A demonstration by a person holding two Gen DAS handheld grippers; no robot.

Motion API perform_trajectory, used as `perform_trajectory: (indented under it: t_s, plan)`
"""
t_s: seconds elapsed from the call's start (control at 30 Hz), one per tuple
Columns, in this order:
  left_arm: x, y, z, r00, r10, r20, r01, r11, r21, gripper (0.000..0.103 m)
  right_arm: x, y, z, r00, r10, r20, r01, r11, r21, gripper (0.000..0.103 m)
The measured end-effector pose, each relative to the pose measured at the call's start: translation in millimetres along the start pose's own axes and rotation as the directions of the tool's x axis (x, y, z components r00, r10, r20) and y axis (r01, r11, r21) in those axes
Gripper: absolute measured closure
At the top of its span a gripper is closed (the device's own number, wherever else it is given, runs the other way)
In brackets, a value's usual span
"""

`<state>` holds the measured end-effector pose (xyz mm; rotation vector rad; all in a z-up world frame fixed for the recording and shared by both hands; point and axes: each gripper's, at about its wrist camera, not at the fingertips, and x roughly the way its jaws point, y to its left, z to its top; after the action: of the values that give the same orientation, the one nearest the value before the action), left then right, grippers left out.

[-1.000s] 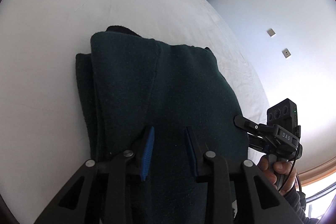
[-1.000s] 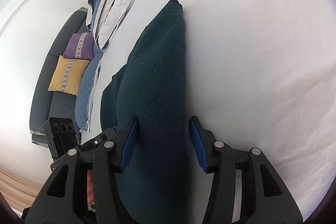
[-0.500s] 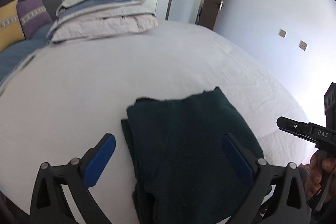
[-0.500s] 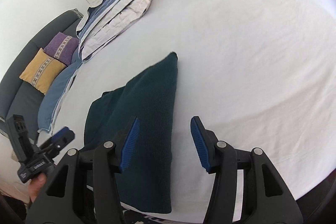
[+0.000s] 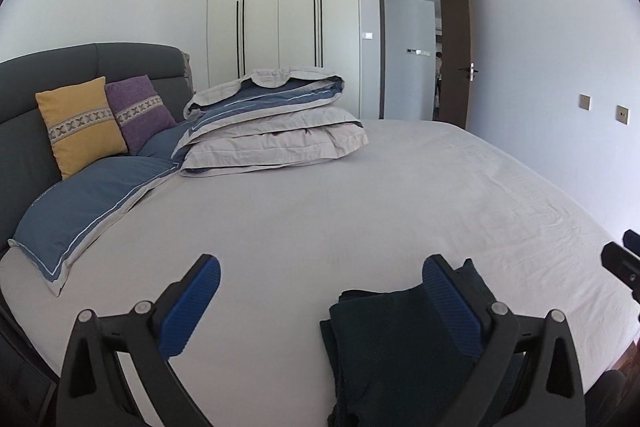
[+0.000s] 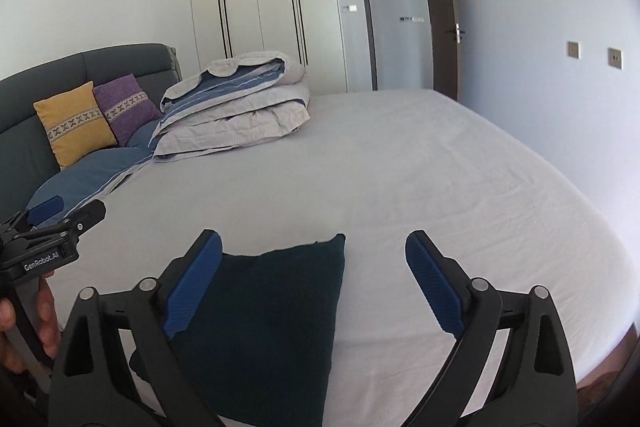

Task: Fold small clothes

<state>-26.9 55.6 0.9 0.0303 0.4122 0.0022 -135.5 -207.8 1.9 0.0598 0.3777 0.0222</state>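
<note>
Left wrist view shows the bed [image 5: 400, 195] with its pale sheet, a folded duvet [image 5: 276, 123] near the headboard, and the dark green folded garment [image 5: 392, 347] lying flat at the near edge. Above it, the left gripper [image 5: 320, 303] is spread wide, holding nothing. The right gripper [image 6: 312, 283] is opening, its jaws clear of the garment.

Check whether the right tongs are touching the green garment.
Apart. In the right wrist view the right tongs, jaws opening, hold nothing; the folded garment lies flat on the bed below them.
</note>
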Motion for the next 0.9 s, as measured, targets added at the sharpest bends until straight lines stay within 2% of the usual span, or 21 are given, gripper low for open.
perform_trajectory:
  t_s: [0.07, 0.17, 0.3, 0.43, 0.6, 0.77, 0.9]
  plan:
    - [8, 3, -4, 0.998, 0.046, -0.035, -0.046, 0.999, 0.004, 0.000, -5, 7, 2, 1.000, 0.000, 0.007, 0.001, 0.999, -0.032, 0.005]
    - [20, 6, -15, 0.994, 0.030, -0.107, -0.031, 0.999, -0.008, 0.000, -9, 15, 1, 1.000, -0.008, -0.009, 0.007, 0.999, -0.034, 0.003]
    - [41, 5, -35, 0.966, 0.036, -0.258, -0.040, 0.999, -0.008, 0.000, 7, 23, -6, 0.988, 0.020, -0.153, -0.020, 1.000, 0.002, 0.003]
    - [45, 5, -57, 0.939, 0.029, -0.342, -0.042, 0.999, -0.031, 0.000, 21, 25, -23, 0.970, 0.001, -0.243, 0.005, 1.000, 0.025, 0.003]
    - [45, -1, -75, 0.923, 0.023, -0.384, -0.031, 0.999, -0.016, 0.000, 42, 21, -49, 0.939, -0.014, -0.343, 0.033, 0.998, 0.051, 0.003]
    - [45, -6, -83, 0.913, 0.013, -0.407, -0.018, 1.000, -0.007, 0.000, 61, 13, -70, 0.898, -0.019, -0.440, 0.065, 0.994, 0.090, 0.003]
    - [48, -5, -85, 0.909, 0.017, -0.417, -0.023, 1.000, -0.008, 0.000, 68, 12, -79, 0.883, -0.030, -0.469, 0.078, 0.993, 0.084, 0.003]
